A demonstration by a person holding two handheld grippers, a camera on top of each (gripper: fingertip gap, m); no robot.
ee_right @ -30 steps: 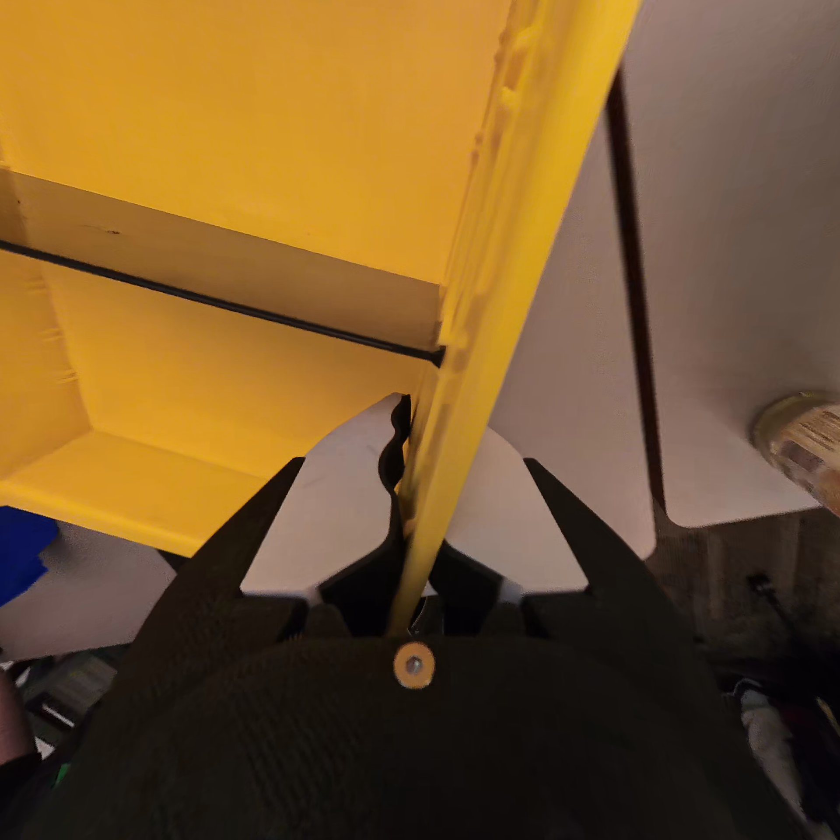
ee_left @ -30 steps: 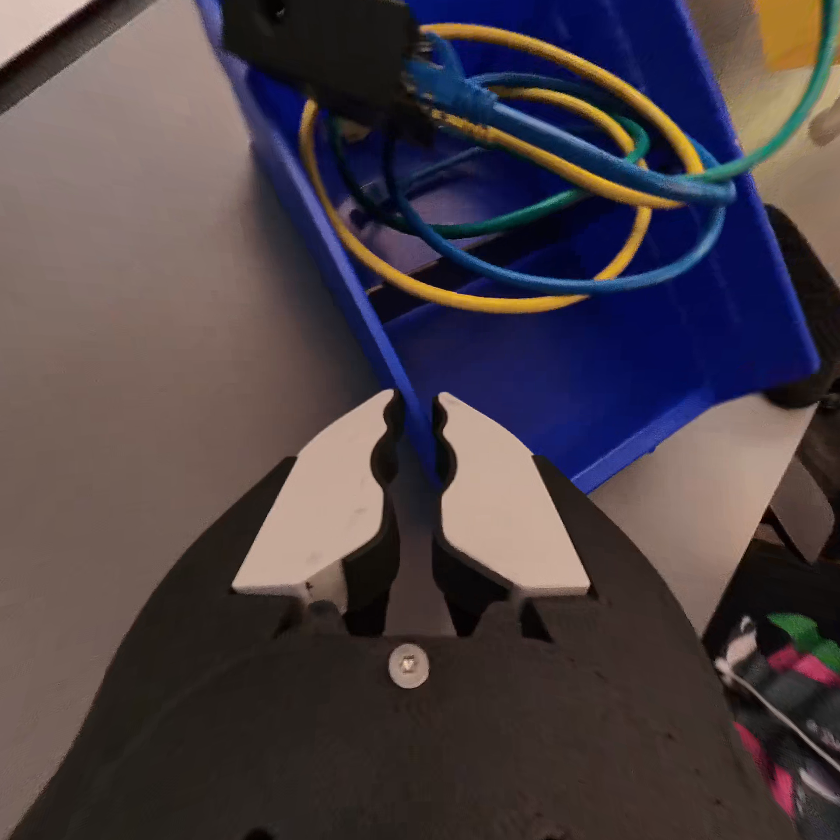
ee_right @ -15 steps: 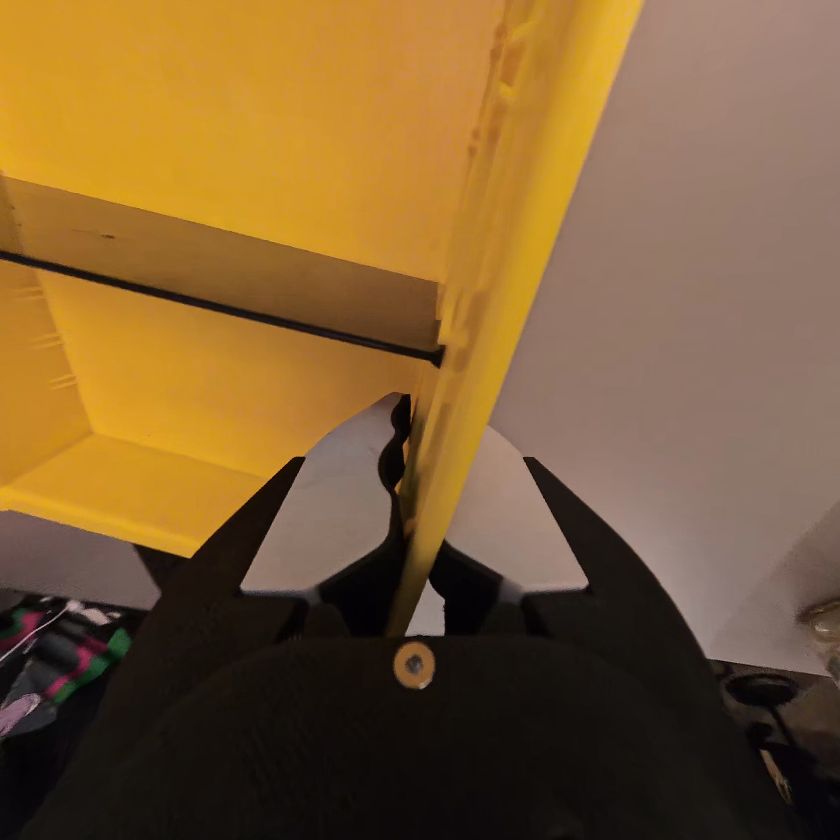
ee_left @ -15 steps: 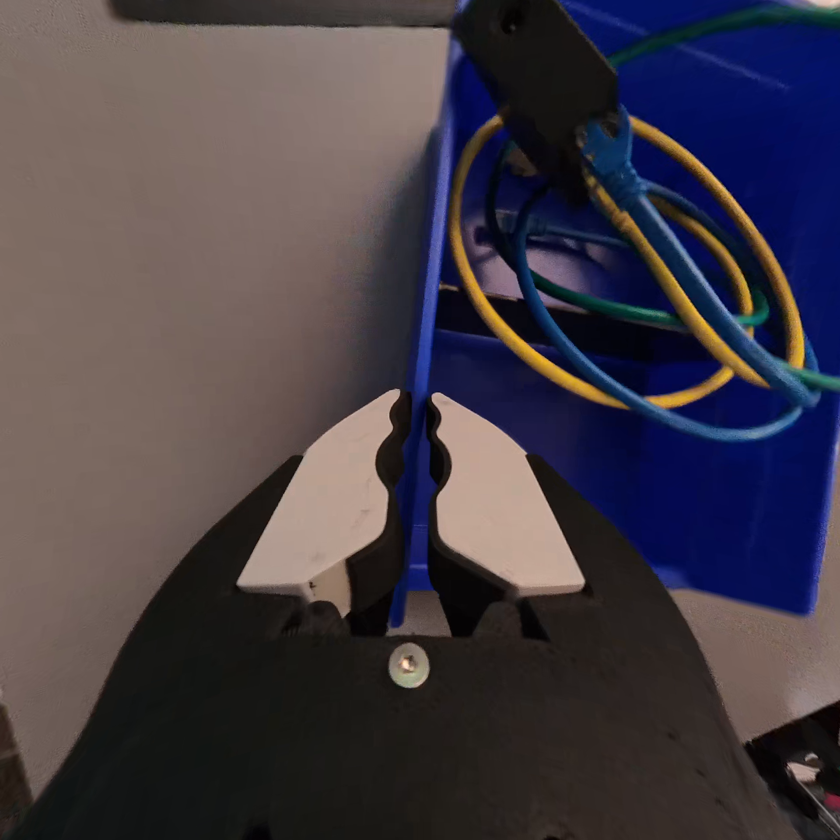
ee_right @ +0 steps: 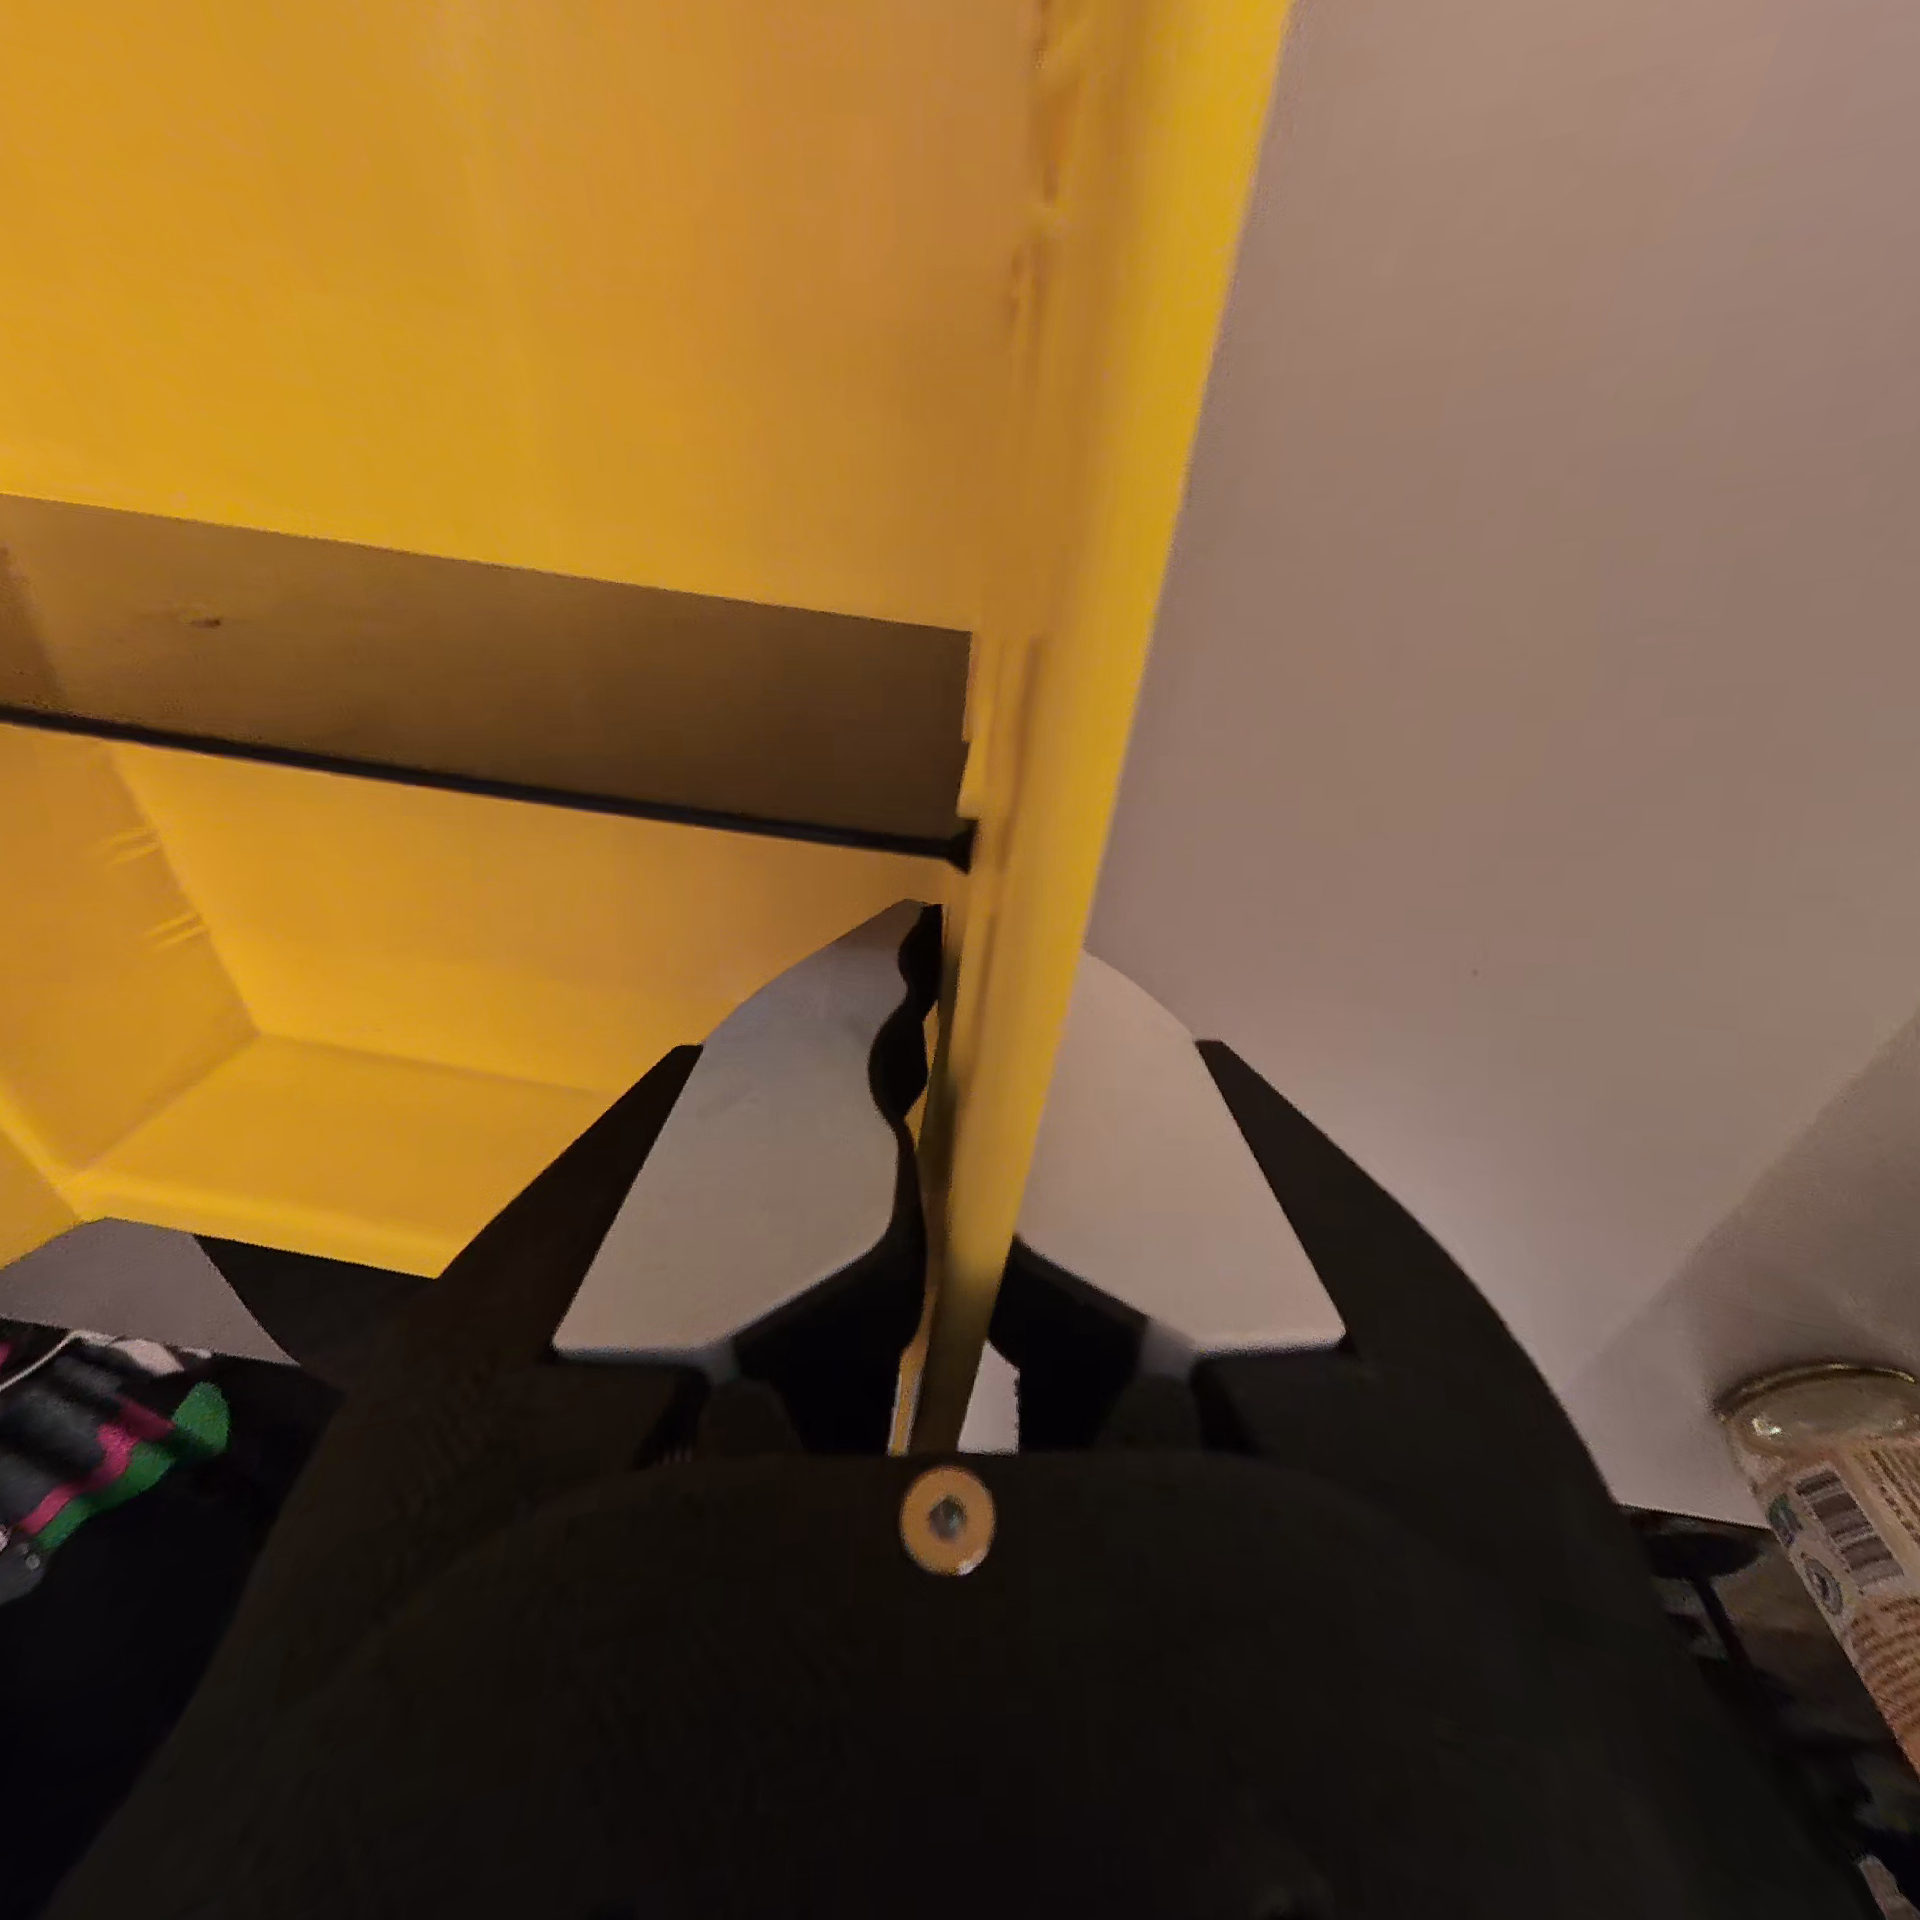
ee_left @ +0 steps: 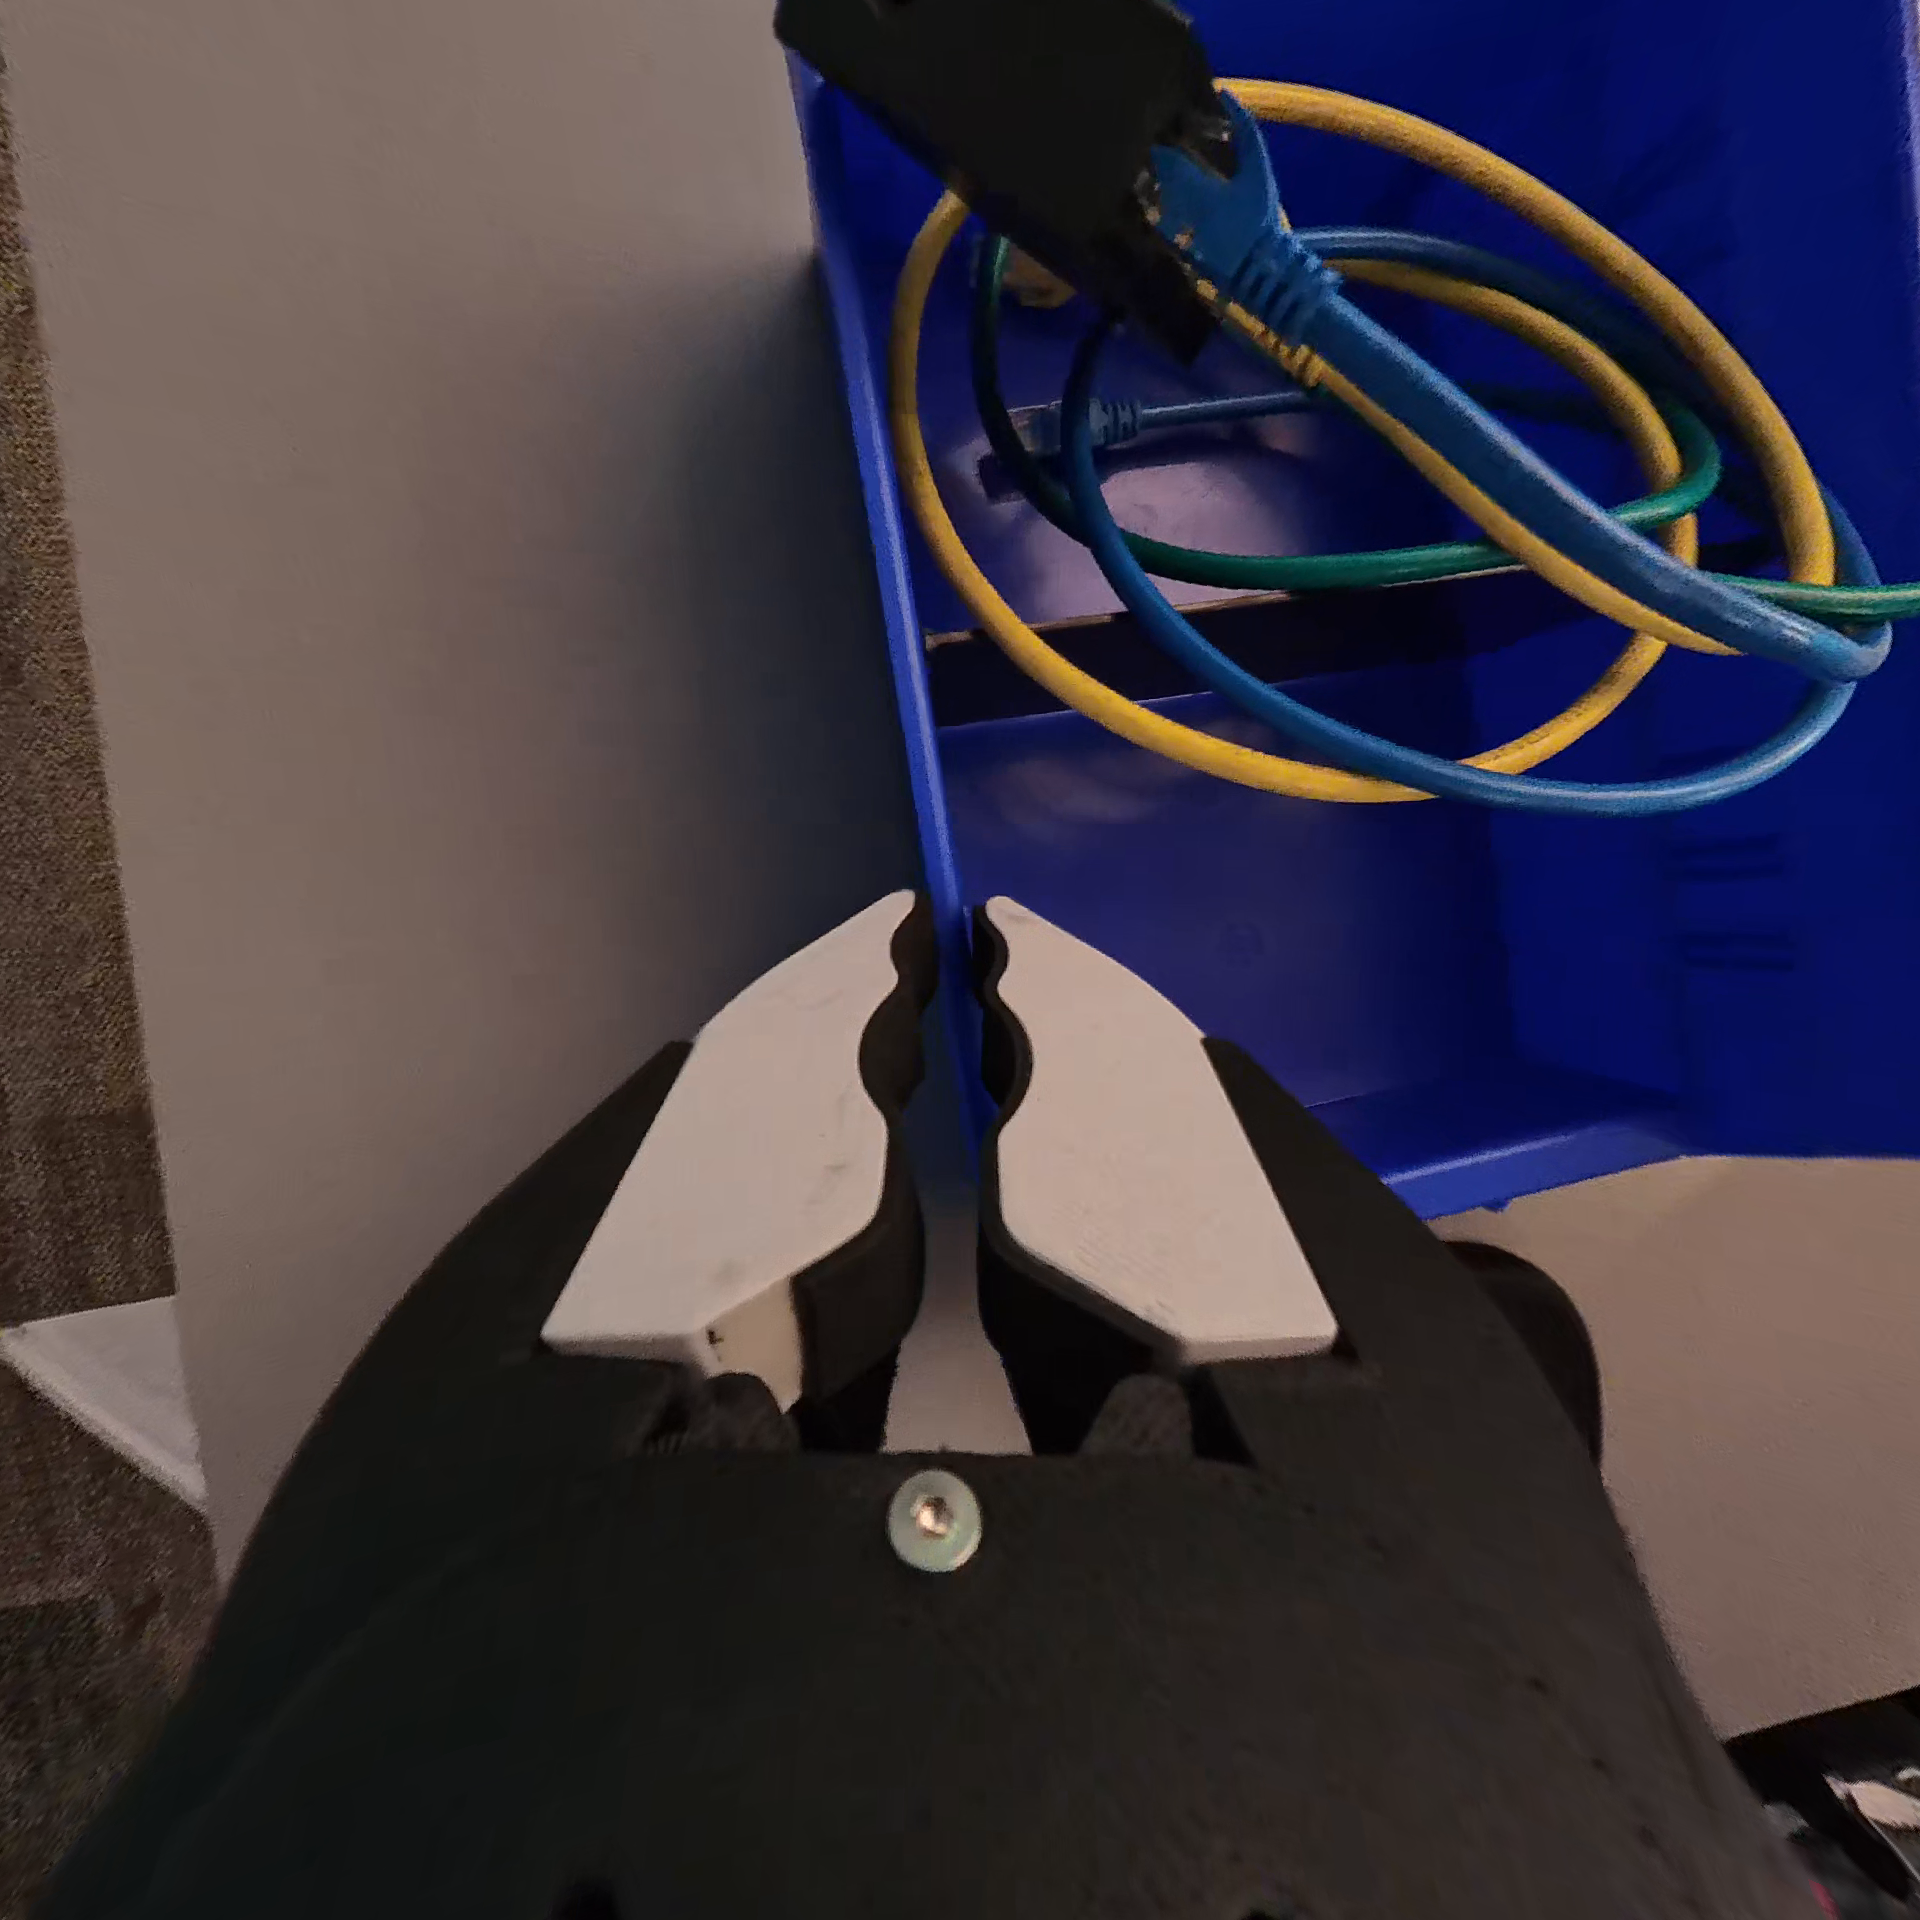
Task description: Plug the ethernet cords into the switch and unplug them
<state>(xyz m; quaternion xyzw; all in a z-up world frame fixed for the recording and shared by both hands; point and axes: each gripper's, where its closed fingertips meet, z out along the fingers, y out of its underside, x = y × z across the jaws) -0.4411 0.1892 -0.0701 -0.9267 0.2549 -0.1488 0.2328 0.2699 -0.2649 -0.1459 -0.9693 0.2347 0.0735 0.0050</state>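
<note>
The left tool (ee_left: 954, 914) pinches the blue bin's (ee_left: 1351, 987) side wall; the black switch (ee_left: 1018, 135) and coiled ethernet cords (ee_left: 1351, 623) sit inside, upper right. The right tool (ee_right: 961, 935) pinches the yellow bin's (ee_right: 1101, 623) wall.

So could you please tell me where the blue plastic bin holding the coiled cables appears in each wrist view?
Left wrist view: blue plastic bin fills the upper right, its wall between the left gripper fingers.
Right wrist view: not in it.
Shared landmark: the pale tabletop.
</note>
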